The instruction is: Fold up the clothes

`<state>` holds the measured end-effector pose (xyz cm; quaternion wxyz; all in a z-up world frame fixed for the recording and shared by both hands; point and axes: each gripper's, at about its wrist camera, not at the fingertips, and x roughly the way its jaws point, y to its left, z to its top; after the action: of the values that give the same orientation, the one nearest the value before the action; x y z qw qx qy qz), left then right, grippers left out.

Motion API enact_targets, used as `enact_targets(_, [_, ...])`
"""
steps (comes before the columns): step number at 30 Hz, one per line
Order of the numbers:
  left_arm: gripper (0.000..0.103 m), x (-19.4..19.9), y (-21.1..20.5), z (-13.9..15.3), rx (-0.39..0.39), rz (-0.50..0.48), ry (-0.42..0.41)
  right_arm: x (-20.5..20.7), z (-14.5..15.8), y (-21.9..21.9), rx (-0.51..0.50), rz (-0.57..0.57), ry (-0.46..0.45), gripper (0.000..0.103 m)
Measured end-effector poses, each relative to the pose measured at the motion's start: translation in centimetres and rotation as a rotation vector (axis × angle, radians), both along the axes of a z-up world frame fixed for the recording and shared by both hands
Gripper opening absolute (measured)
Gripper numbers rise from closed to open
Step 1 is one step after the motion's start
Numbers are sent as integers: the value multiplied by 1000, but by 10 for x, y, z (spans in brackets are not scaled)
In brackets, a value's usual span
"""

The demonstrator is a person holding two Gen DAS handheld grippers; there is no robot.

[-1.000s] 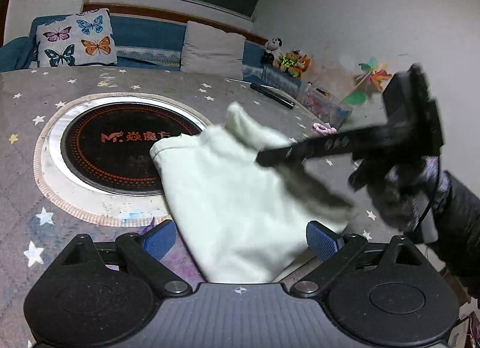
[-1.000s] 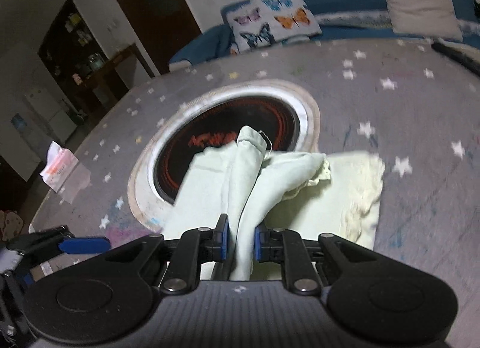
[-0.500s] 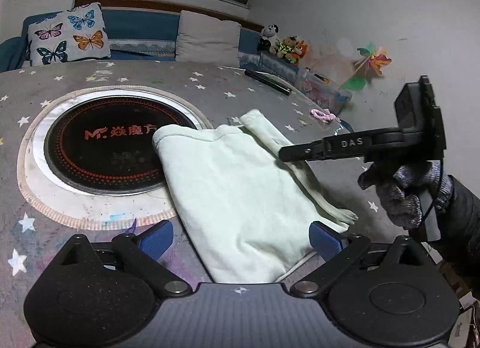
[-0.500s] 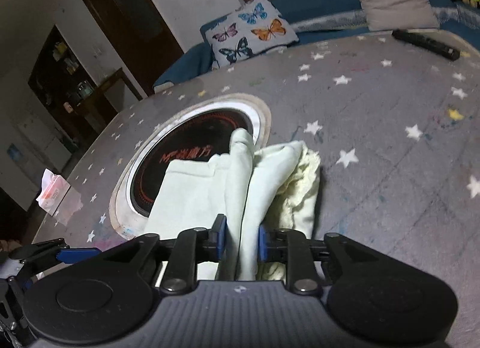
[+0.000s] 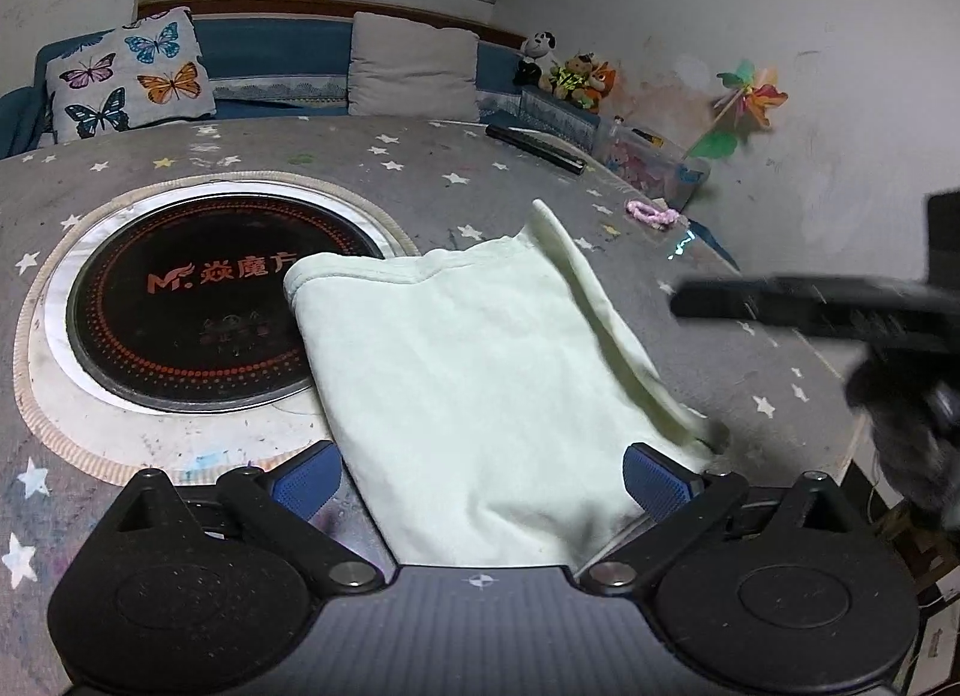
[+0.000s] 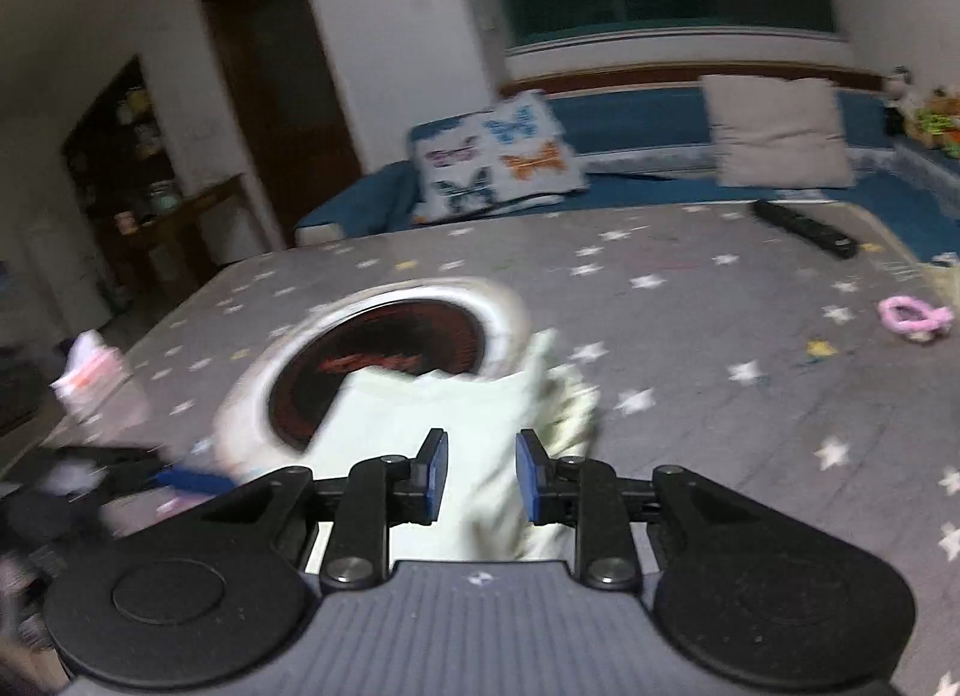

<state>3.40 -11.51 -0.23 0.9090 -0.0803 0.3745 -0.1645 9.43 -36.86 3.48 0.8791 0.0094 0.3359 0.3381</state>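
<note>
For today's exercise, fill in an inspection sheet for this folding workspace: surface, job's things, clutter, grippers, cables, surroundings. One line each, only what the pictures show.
Surface: grey star-print table cover with a round black cooktop set into it.
Job's things: pale green garment lying folded, one corner over the cooktop's rim.
Clutter: pink hair tie, black remote, tissue pack near the table edge.
Grippers: left gripper open, straddling the garment's near edge; right gripper open, clear of the cloth, blurred.
Cables: nothing seen.
Surroundings: blue sofa with butterfly cushion, plush toys, pinwheel, dark window.
</note>
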Motion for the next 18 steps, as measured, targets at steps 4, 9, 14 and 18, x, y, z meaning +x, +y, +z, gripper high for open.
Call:
enact_targets(4, [102,1,-4,-3,21,-9,5,-22,-7,5,-41,65,2,24])
enact_targets(9, [102,1,-11,-7,45,-27,6,-43,-21,5,-129,72,-4,24])
enact_targets(14, [102,1,-15,-9,70,-36,6,-51,-26,-4,-153,27,1,12])
enact_targets(18, [102,1,-16,-11,88,-35,9,-47,-31,-21,-145,-69,29,11])
